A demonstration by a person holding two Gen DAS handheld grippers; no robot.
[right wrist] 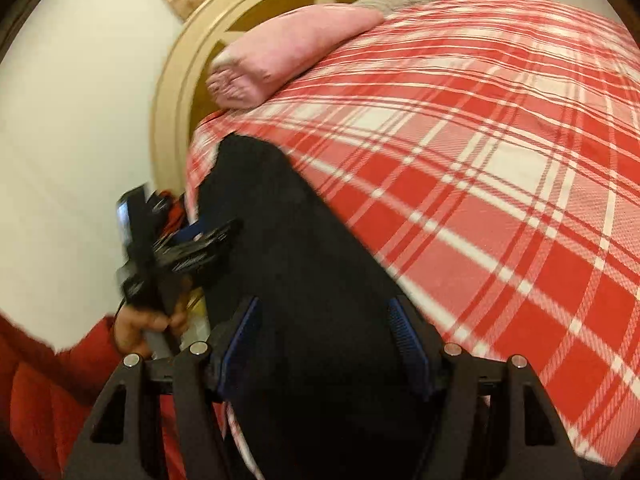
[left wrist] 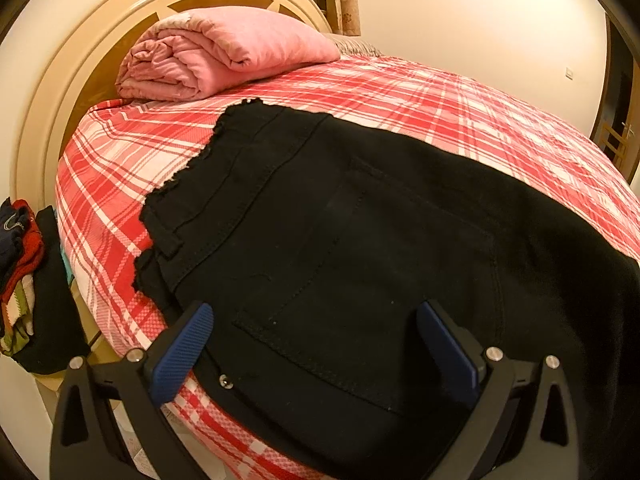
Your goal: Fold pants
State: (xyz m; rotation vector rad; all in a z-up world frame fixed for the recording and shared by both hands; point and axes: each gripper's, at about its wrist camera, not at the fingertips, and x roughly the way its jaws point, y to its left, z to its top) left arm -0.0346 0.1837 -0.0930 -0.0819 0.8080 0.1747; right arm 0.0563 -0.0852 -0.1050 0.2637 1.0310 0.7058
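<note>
1. Left gripper (left wrist: 316, 344): jaws wide, holding nothing, poised over the rear pocket of the black pants (left wrist: 360, 240).
2. Right gripper (right wrist: 324, 340): jaws likewise wide and empty above dark cloth.
3. Pants lie along the bed's near edge, waistband toward 11 o'clock; apparently halved lengthwise, cross folds judged remaining.
4. Plaid bedspread (left wrist: 440, 100): open room from 12 to 3 o'clock.
5. Pink quilt (left wrist: 224, 52) at 11 o'clock, well apart.

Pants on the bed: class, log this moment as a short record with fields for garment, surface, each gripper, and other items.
garment: black pants lying flat, back pocket up
surface: red plaid bed
left gripper: open, over the pants
right gripper: open, over the pants
other items: pink blanket by the headboard; clothes pile beside the bed
</note>
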